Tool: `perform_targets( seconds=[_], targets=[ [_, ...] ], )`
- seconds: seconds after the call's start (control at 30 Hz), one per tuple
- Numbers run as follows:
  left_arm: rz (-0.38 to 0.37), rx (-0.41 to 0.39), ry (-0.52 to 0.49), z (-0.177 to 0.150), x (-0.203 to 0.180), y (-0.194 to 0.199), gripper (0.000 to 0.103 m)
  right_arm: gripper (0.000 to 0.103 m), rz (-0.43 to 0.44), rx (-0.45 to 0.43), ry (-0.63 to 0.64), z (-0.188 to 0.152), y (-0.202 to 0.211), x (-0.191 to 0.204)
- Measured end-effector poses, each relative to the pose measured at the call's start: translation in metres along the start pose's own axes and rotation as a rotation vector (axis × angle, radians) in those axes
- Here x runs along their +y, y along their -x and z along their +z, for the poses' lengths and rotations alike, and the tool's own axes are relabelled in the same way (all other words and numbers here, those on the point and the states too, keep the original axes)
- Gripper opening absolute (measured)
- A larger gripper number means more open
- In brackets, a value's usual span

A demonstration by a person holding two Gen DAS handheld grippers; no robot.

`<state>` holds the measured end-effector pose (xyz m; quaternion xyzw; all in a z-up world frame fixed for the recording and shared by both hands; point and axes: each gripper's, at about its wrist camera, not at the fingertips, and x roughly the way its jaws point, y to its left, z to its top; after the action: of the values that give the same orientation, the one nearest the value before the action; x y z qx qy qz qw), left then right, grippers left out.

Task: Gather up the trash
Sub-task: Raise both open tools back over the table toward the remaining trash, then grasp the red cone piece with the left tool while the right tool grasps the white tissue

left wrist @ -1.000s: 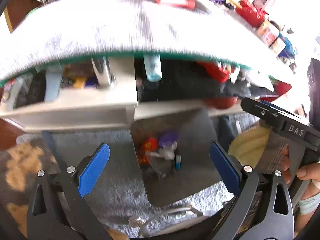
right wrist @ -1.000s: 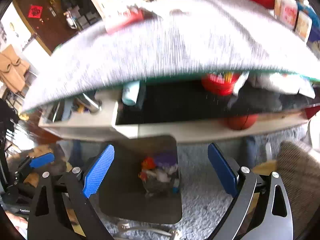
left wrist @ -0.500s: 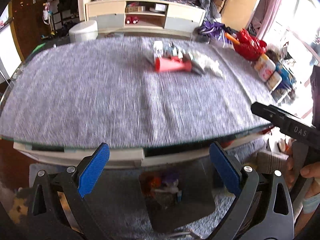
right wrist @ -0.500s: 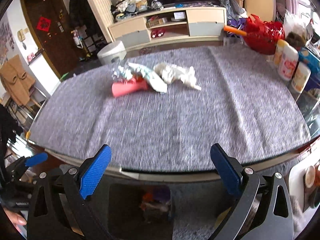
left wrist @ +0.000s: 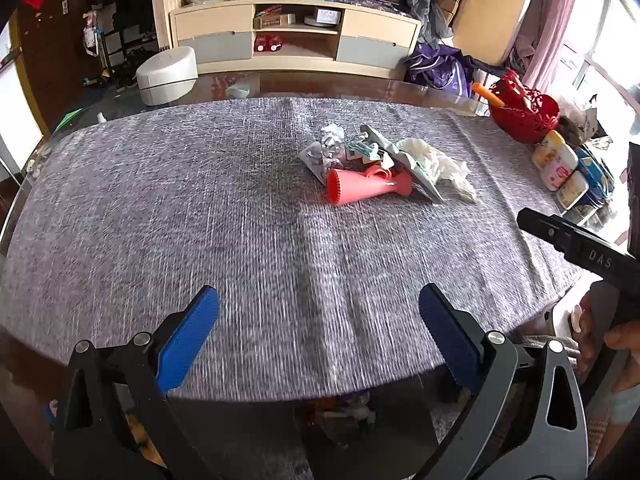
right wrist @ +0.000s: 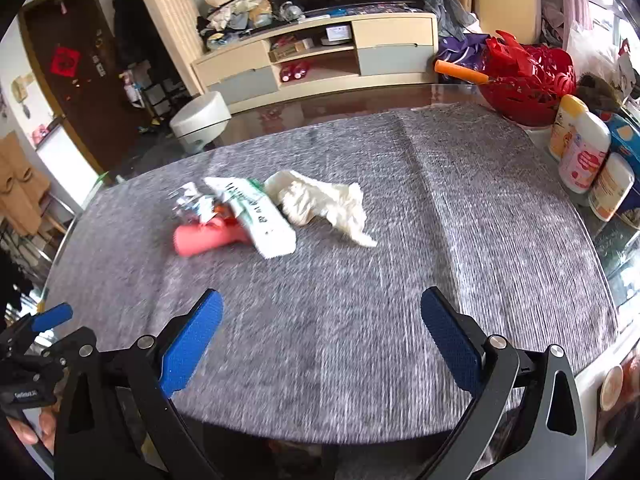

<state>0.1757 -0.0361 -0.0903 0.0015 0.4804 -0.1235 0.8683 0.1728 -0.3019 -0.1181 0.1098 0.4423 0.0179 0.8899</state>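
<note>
Grey cloth (left wrist: 160, 208) covers the table; the trash pile (left wrist: 372, 164) lies at 12 o'clock from the left gripper (left wrist: 318, 322), at 11 o'clock from the right gripper (right wrist: 320, 324), well apart from both. Both grippers are spread wide and empty. Pile items: pink cone (right wrist: 208, 236), printed wrapper (right wrist: 256, 210), crumpled tissue (right wrist: 320, 202). A bin (left wrist: 360, 420) below the near edge already holds scraps. Judgement: collection partly done; this pile remains.

Daylight is pouring in from the window (left wrist: 608, 40) at upper right, blowing out there. Fisheye bending is curving the edges, and motion blur is smearing the grey cloth (right wrist: 360, 340) in the lower frame.
</note>
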Motion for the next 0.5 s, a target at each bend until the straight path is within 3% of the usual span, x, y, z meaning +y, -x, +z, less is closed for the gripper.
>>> perform_targets(
  seconds=[0.33, 0.5],
  targets=[
    [-0.019, 0.036, -0.011, 0.026, 0.000, -0.045, 0.095, 0.098, -0.027, -0.015, 0.012, 0.040, -0.047, 0.002],
    [-0.044, 0.034, -0.030, 0.041, -0.003, -0.060, 0.094, 0.086, -0.034, 0.011, 0.018, 0.054, -0.075, 0.002]
  ],
)
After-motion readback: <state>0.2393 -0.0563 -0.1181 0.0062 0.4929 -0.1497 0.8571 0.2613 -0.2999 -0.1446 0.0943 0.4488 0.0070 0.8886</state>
